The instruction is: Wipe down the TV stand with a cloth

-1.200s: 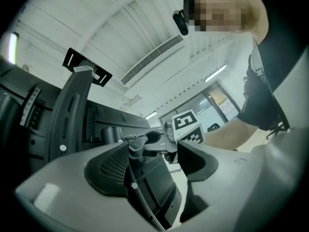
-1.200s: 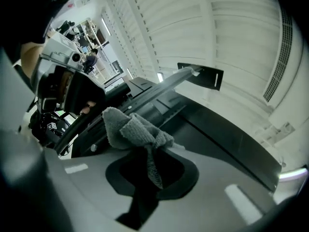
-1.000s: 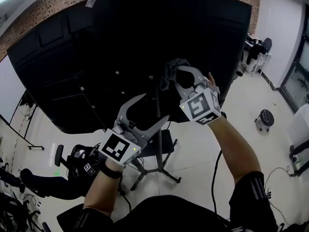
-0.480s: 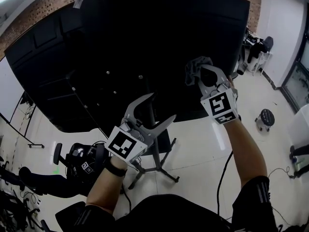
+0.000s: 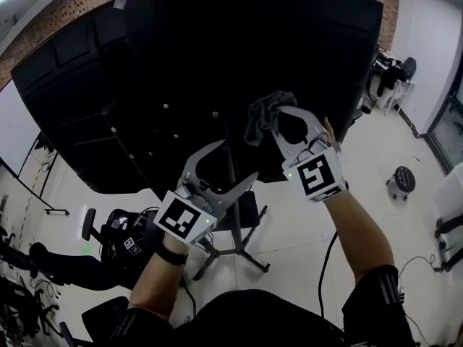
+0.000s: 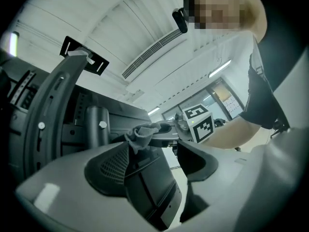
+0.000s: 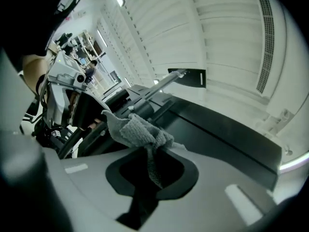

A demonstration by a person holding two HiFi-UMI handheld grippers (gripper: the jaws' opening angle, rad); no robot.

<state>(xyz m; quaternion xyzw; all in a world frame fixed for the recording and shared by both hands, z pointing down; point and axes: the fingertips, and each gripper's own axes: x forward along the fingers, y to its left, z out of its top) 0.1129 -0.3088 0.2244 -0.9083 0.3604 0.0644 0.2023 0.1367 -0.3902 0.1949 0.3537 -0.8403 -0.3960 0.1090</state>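
Aloft, the right tongs (image 5: 270,118) clamp a crumpled grey cloth (image 5: 260,113) at the black rear panel (image 5: 181,49) of the TV, near its lower edge, forearm stretched forward. The left tongs (image 5: 235,161) hover spread wide and empty near the stand's upright pole (image 5: 236,226), with open white floor (image 5: 296,230) around its base.

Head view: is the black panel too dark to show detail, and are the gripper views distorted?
Head view: the black panel is almost featureless, yet the grey cloth stands out. Left gripper view: strong fisheye, ceiling lines curve. Right gripper view: cloth sharp, ceiling bright.
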